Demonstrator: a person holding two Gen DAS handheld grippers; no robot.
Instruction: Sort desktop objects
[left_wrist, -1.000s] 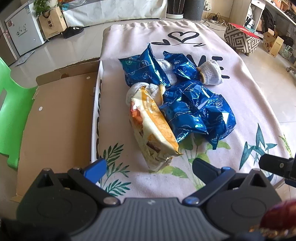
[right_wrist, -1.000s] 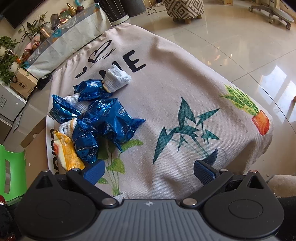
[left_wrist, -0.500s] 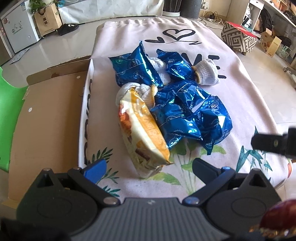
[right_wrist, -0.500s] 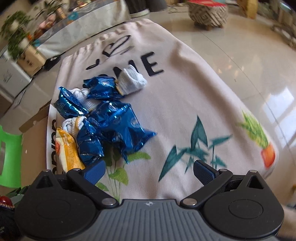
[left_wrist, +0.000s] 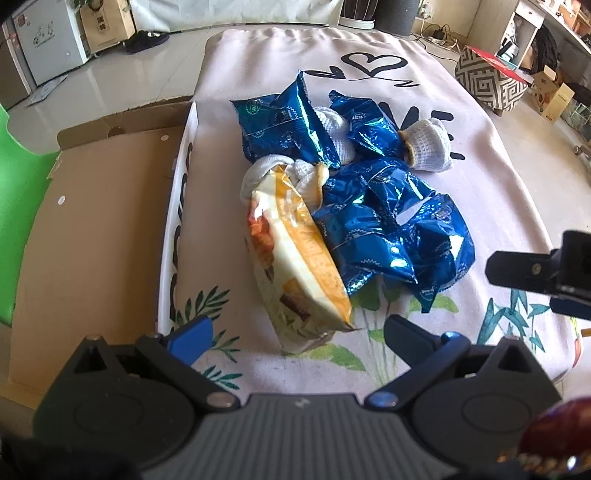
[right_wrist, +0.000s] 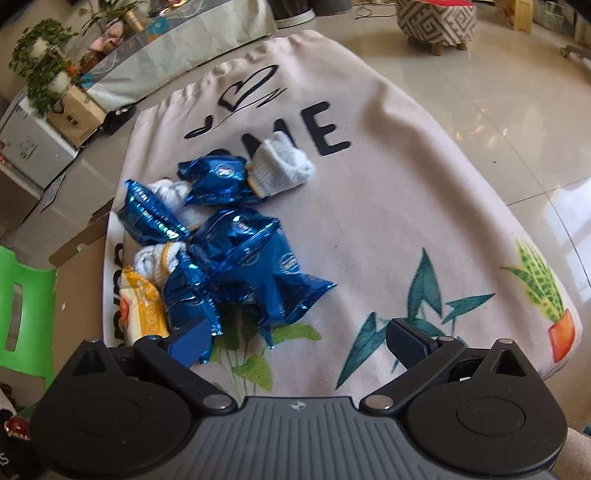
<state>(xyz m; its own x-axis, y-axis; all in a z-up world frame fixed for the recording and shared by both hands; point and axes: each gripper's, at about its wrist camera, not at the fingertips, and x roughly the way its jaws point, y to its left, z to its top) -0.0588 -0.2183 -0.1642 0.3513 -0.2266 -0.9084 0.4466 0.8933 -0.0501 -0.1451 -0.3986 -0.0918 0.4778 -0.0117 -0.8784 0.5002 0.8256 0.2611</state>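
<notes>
left tool (left_wrist: 295, 328) wide open, empty, just short of yellow snack bag (left_wrist: 295, 266) on cloth-covered counter (left_wrist: 498, 177). right tool (right_wrist: 295, 336) also spread apart, holding nothing, near blue foil packets (right_wrist: 255, 266). yellow bag leaning against blue packets, touching rolled white gloves (left_wrist: 295, 173) behind. another white glove (right_wrist: 280, 166) at far edge of pile, beside a blue packet. cardboard sheet (left_wrist: 92, 221) left of counter.

The cloth (right_wrist: 388, 206) covering the desk bears large black capitals "ME", the visible end of a word partly hidden under the white glove (right_wrist: 280, 166), with a black heart outline (right_wrist: 255, 86) drawn beyond them. Print on the snack packets is illegible.
</notes>
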